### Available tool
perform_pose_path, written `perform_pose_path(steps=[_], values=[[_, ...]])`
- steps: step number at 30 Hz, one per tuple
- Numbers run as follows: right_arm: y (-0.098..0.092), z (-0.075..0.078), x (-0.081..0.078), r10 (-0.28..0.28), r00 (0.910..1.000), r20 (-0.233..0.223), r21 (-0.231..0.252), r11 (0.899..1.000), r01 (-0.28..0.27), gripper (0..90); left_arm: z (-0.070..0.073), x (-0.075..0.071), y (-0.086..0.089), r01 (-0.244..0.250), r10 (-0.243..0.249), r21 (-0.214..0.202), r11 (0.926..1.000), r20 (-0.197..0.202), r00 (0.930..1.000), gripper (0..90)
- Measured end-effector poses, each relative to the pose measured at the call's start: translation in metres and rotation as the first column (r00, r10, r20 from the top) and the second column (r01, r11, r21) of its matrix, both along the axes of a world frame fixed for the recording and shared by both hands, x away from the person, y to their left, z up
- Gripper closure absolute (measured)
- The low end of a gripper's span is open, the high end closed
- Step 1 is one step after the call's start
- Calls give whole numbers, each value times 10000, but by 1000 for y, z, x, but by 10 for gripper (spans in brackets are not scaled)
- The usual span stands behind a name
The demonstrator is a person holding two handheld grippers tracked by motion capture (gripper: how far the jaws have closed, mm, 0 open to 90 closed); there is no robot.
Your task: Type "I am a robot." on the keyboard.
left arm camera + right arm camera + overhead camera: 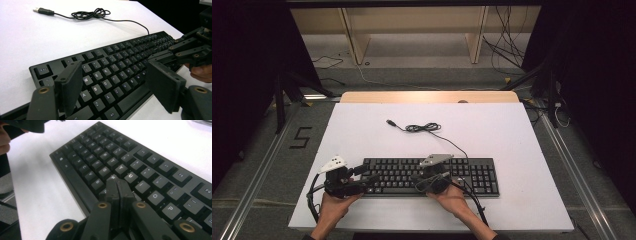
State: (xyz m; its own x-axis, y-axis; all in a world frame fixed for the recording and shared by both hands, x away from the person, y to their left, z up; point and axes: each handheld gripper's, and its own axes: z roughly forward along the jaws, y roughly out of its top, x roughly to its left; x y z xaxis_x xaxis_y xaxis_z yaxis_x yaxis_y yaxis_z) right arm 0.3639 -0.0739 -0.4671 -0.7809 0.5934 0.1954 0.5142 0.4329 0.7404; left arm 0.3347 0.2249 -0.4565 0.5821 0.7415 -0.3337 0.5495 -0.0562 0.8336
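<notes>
A white counter [362, 135] carries the work, with broad bare margins left all round. Nearest, the keyboard [432, 176] lies square along the front edge. The left gripper [117, 87] is held over its left end, fingers apart, nothing between them. The right gripper [117, 187] has its fingers pressed together into one tip over the middle keys, seemingly for pressing. Beyond, the cable [424, 128] lies coiled, clear of both.

The high view looks down on the white counter [362, 125]; both tool views skim close over the black flat plastic keyboard [120, 67].
</notes>
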Motion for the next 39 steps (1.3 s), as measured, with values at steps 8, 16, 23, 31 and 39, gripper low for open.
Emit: perform_pose_path(steps=[8,16,23,31,39], values=[[5,-5,2,6,10000,-35,-265,9996,-7,900,0,0,0,-8,8,-17,10000,28,10000,295],[9,-8,1,35,9999,-108,-426,9991,-39,900,0,0,0,9,-9,-19,10000,35,10000,294],[11,-13,1,86,9999,-106,-783,9969,-94,900,0,0,0,-2,2,-24,10000,33,10000,292],[12,-14,-1,65,10000,66,-840,9964,-60,900,0,0,0,3,-3,-15,10000,44,10000,288],[3,-6,0,-53,9999,-87,230,9997,55,786,0,0,2,-40,40,-24,10000,71,10000,287]])
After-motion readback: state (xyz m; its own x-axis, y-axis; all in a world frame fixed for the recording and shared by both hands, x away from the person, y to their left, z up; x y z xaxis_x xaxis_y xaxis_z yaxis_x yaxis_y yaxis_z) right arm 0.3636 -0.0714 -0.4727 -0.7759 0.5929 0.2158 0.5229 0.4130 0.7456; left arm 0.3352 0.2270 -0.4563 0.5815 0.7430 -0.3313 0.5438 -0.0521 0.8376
